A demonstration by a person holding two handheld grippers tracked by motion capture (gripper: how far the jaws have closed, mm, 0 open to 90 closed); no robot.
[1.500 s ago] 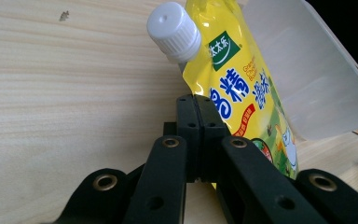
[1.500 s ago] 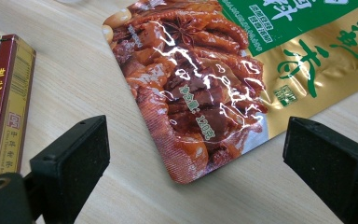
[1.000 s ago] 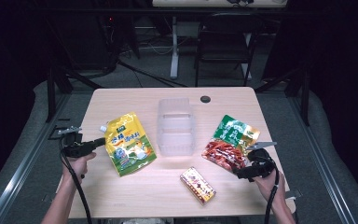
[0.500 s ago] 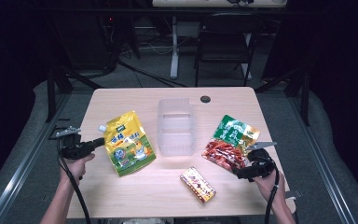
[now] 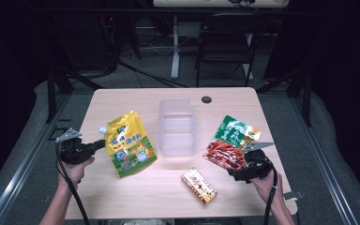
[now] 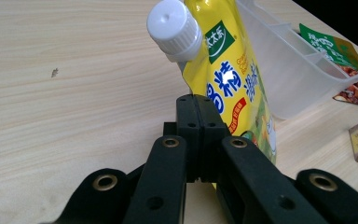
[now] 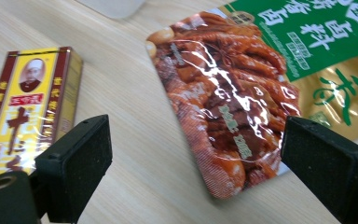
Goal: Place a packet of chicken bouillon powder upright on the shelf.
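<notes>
A yellow spouted pouch (image 5: 130, 143) with a white cap (image 6: 173, 29) lies left of centre on the wooden table (image 5: 136, 101). My left gripper (image 5: 102, 144) is at its left edge. In the left gripper view the jaws (image 6: 198, 105) are pressed together where the pouch's edge (image 6: 223, 74) meets them. A red and green snack bag (image 5: 232, 140) lies at the right. My right gripper (image 5: 234, 168) stands open at its near corner, and that corner (image 7: 233, 121) lies between the spread jaws (image 7: 196, 154), untouched.
A clear divided plastic container (image 5: 177, 126) stands in the middle of the table. A yellow and red box (image 5: 198, 186) lies near the front edge, just left of my right gripper (image 7: 23, 107). A small black disc (image 5: 206, 99) sits at the back. A chair (image 5: 225, 42) stands behind the table.
</notes>
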